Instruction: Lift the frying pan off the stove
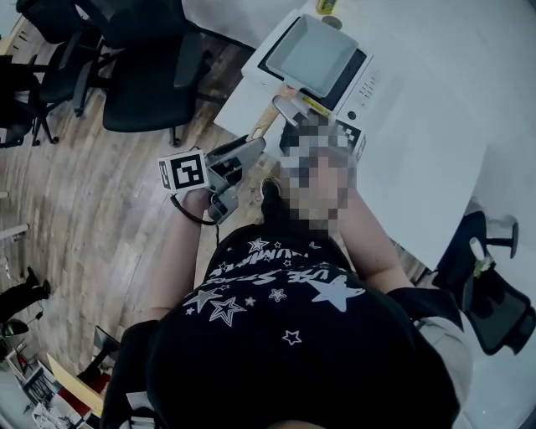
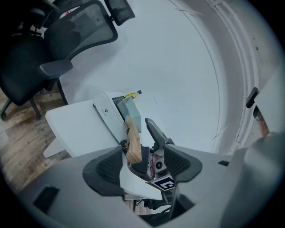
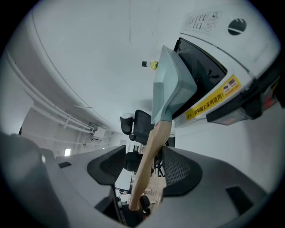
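A square grey-green frying pan (image 1: pixel 311 52) sits on the white stove (image 1: pixel 356 80) at the near corner of the white table. Its wooden handle (image 1: pixel 265 122) sticks out toward me over the stove's edge. My left gripper (image 1: pixel 240 159) reaches in from the left, my right gripper (image 1: pixel 290 111) from the right, partly hidden. In the left gripper view the handle (image 2: pixel 132 143) lies between the open jaws of the left gripper (image 2: pixel 144 156), near the left pad. In the right gripper view the handle (image 3: pixel 149 160) runs between the right gripper's (image 3: pixel 143 164) open jaws up to the pan (image 3: pixel 171 89).
Black office chairs (image 1: pixel 142 67) stand on the wooden floor to the left. Another chair (image 1: pixel 494 306) is at the right of the white table (image 1: pixel 435 142). A small yellow object (image 1: pixel 327 7) lies on the table beyond the stove.
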Action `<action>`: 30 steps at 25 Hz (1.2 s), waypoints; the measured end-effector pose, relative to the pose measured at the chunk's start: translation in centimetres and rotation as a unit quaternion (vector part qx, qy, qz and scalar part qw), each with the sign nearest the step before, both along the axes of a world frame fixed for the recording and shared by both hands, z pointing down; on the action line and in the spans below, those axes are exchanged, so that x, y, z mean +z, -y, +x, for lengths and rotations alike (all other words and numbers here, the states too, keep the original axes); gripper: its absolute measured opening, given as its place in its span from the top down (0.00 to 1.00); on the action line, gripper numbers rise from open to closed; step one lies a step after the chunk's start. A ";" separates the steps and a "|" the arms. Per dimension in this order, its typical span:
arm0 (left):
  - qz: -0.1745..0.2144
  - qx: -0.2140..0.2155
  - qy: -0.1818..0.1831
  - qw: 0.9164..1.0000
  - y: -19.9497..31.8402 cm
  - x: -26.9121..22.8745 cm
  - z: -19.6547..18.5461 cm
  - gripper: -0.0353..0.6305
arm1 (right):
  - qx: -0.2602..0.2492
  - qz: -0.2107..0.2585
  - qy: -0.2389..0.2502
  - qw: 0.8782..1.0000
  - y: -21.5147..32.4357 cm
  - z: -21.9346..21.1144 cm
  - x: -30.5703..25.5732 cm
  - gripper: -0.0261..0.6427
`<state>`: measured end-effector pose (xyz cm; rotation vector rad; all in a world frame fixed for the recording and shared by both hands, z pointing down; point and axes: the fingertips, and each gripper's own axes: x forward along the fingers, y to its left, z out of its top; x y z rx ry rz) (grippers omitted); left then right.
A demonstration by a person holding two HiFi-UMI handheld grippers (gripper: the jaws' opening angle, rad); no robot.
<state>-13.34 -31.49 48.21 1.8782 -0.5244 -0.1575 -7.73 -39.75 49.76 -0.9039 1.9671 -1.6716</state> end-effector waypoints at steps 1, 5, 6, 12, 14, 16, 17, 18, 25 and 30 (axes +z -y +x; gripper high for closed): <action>-0.007 0.003 -0.005 1.000 0.2 0.0 0.3 0.52 | -0.004 -0.001 -0.005 1.000 0.0 -0.1 0.1 0.59; -0.021 0.012 -0.011 1.000 0.7 0.2 1.1 0.54 | -0.012 -0.001 -0.007 1.000 0.0 -0.2 0.3 0.61; -0.021 0.013 -0.012 1.000 0.8 0.2 1.2 0.54 | -0.012 -0.003 -0.005 1.000 0.1 -0.2 0.4 0.61; -0.029 -0.014 -0.033 0.999 1.8 0.0 0.3 0.54 | -0.015 -0.013 0.009 1.000 0.4 -0.3 0.9 0.61; -0.038 -0.015 -0.040 0.998 2.1 0.0 0.5 0.54 | -0.016 -0.015 0.010 1.000 0.6 -0.2 1.0 0.61; -0.041 -0.003 -0.039 0.998 2.2 0.1 0.9 0.55 | -0.017 -0.017 0.011 1.000 0.8 -0.1 1.1 0.61; -0.039 0.004 -0.034 0.999 2.2 0.1 1.0 0.56 | -0.017 -0.019 0.011 1.000 0.9 -0.2 1.1 0.61; -0.039 0.009 -0.028 0.999 2.1 0.2 1.1 0.56 | -0.018 -0.020 0.010 1.000 0.9 -0.2 1.1 0.62; -0.047 0.004 -0.009 0.999 2.0 1.1 1.1 0.80 | -0.023 -0.025 0.020 0.999 1.0 -0.3 1.4 0.69; -0.059 0.000 -0.020 0.998 1.0 0.0 1.4 0.81 | -0.020 -0.037 0.037 0.998 0.2 0.0 0.4 0.73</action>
